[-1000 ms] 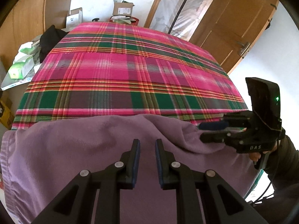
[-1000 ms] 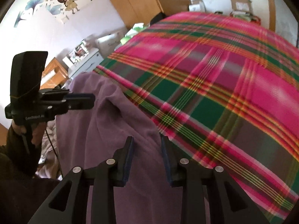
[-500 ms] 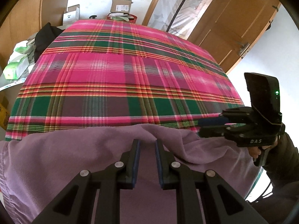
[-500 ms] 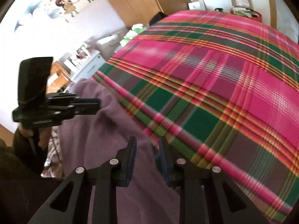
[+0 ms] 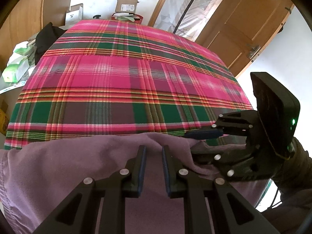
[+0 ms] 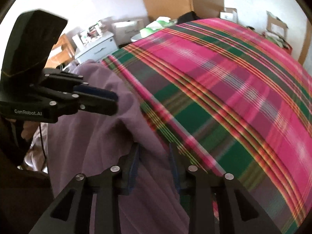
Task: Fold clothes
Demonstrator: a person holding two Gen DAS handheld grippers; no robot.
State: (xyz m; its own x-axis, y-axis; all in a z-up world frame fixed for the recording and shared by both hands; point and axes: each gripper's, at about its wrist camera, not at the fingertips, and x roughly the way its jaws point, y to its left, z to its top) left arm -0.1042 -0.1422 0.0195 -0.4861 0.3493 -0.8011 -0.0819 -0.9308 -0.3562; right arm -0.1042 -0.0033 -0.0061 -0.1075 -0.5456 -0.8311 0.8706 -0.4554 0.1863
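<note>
A purple fleece garment hangs over the near edge of a bed with a pink and green plaid cover. In the left wrist view my left gripper points down onto it, and purple cloth fills the narrow gap between its pads. The right gripper comes in from the right, one finger above the garment's edge and one under a fold. In the right wrist view the right gripper straddles the garment edge. Its jaws are opening and the pads are not pressing. The left gripper shows at the left.
The plaid cover stretches far ahead. A wooden door stands at the back right and cardboard boxes beyond the bed. A black bag and green-white packs sit at the left. A dark sleeve is at the right.
The right gripper has slid toward the left gripper, rolled, and spread its jaws wider around the garment's edge. The left gripper has stayed put.
</note>
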